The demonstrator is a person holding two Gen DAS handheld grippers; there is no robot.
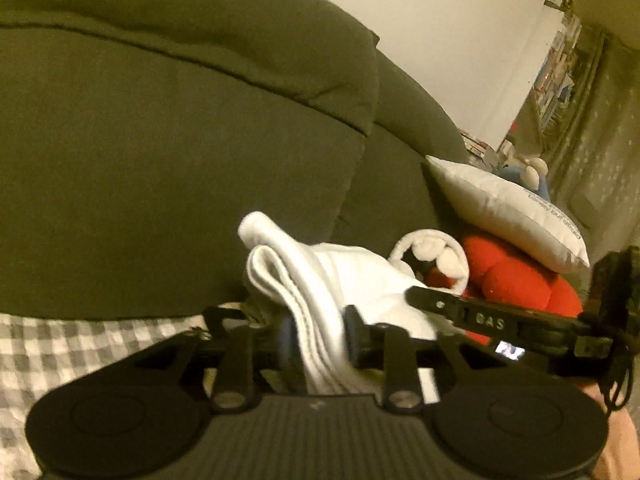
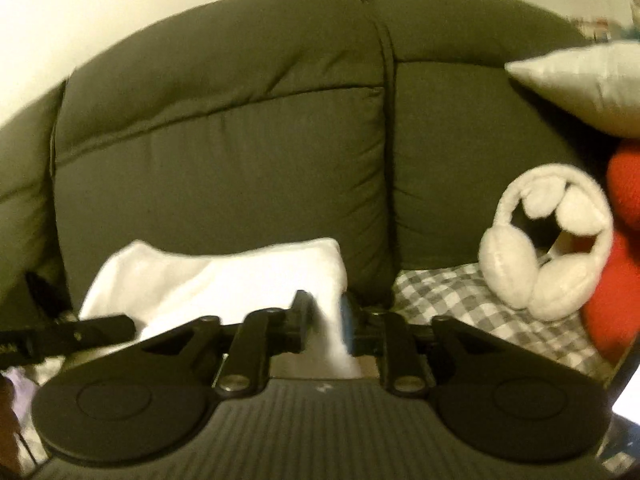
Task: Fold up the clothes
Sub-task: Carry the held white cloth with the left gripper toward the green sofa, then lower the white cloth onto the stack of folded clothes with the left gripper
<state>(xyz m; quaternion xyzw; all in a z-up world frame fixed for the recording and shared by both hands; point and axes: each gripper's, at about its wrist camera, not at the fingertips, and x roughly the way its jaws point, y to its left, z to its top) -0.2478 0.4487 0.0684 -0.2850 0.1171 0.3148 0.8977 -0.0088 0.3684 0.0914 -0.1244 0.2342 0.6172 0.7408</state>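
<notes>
Two grippers on one white garment, before the sofa cushion.
Left gripper and right gripper fingers part-open around cloth; grip unconfirmed. Folds may slip.

Dark green sofa under dim warm light, pale wall behind.

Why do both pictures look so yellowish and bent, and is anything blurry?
Left wrist view: dim yellowish indoor light, dark rounded corners and a bulging sofa back from the fisheye lens; the white garment looks overexposed and the left claw soft. Right wrist view: same bowing, cooler tint; the garment glares white, and the right claw and white earmuffs are smeared.
</notes>
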